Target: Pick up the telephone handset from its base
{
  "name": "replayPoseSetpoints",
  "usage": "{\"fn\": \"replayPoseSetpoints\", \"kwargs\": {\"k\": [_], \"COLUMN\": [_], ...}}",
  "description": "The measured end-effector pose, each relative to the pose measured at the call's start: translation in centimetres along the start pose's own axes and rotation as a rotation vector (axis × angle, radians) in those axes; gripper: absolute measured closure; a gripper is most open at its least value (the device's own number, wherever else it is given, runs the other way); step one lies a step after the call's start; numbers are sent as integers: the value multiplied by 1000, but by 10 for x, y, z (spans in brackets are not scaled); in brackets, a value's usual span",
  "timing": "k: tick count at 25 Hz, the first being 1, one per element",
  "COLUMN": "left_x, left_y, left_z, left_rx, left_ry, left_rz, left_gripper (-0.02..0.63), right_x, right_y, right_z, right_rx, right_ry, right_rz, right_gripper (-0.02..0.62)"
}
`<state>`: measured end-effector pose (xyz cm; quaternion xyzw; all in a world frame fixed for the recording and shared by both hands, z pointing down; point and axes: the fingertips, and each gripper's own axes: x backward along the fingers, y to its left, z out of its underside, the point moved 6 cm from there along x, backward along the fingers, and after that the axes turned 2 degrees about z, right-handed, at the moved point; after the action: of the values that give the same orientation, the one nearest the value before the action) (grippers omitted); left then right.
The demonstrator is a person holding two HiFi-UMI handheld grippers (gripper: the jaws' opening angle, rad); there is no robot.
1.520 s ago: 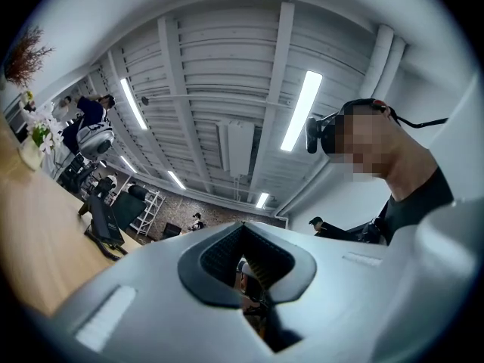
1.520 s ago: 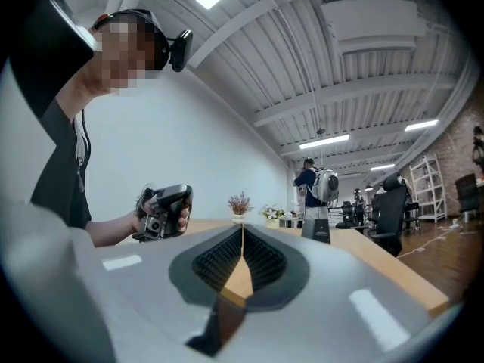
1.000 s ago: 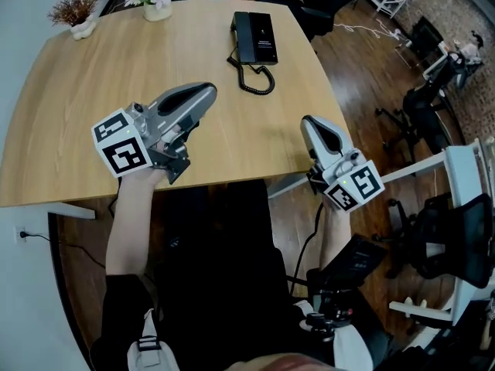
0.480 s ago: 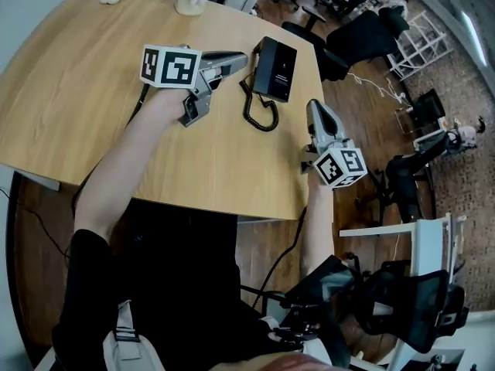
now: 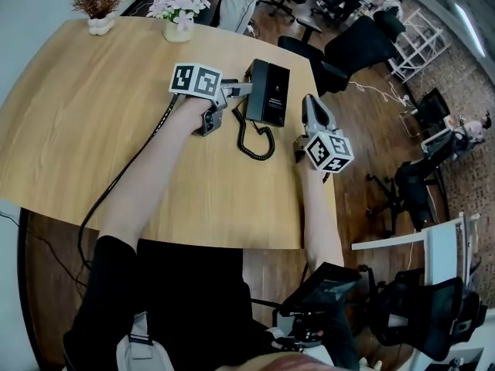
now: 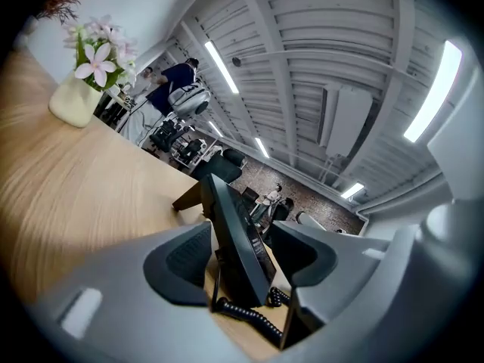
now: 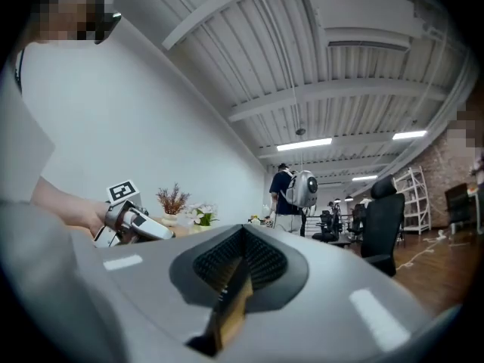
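A light wooden counter (image 5: 93, 122) with a rounded edge is seen from above. Near its far right corner sits a black telephone base (image 5: 277, 97), with the black telephone handset (image 5: 256, 91) lying in place along the base's left side.

A black coiled cord (image 5: 251, 134) loops on the wood just in front of the phone, on the person's side.

The left claw (image 5: 241, 91) reaches in from the left and meets the handset side of the phone. In its own view the left claw (image 6: 242, 249) is released. Its two grey jaws are spread wide, with the dark slanted edge of the phone standing between them and the cord (image 6: 243, 318) lying below. Whether either jaw touches the phone cannot be told.

The right claw (image 5: 311, 108) hovers just right of the phone, over the counter's edge. In its own view the right claw (image 7: 240, 262) is clenched on nothing, its ribbed pads pressed together.

At the counter's far edge, well apart from the phone, stand a white vase of pink flowers (image 5: 178, 12) and a small white pot of dried reddish sprigs (image 5: 99, 5).

A thin black cable (image 5: 135, 165) trails along the left forearm and off the counter. A black office chair (image 5: 352, 46) stands on the dark wood floor beyond the counter's corner. Farther back is a person in a dark top with a pale grey backpack (image 7: 291, 189).
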<state>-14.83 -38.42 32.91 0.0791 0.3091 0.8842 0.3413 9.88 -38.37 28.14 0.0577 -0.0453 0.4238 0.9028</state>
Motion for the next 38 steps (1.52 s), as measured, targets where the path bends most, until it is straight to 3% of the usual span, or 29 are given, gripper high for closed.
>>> {"fn": "replayPoseSetpoints", "kwargs": {"k": [7, 15, 18, 23, 28, 35, 38], "left_x": [-31, -55, -59, -58, -58, -53, -55], "left_y": [21, 30, 27, 23, 20, 11, 9], "left_z": [-8, -8, -3, -3, -3, -4, -5], "left_rx": [-32, 18, 20, 9, -54, -95, -91], "left_ry": [98, 237, 263, 244, 234, 120, 122], "left_rz": [-82, -50, -29, -18, -26, -22, -13], "left_gripper": [357, 364, 462, 471, 468, 479, 480], "right_x": [11, 11, 9, 6, 4, 3, 3], "right_y": [-31, -31, -23, -15, -10, -12, -13], "right_z": [22, 21, 20, 14, 15, 17, 17], "right_rx": [-186, -203, -175, -120, -103, -107, -110], "right_ry": [0, -5, 8, 11, 28, 41, 39], "right_rz": [21, -10, -35, -66, -81, -79, -80], "right_gripper": [594, 595, 595, 595, 595, 595, 595]}}
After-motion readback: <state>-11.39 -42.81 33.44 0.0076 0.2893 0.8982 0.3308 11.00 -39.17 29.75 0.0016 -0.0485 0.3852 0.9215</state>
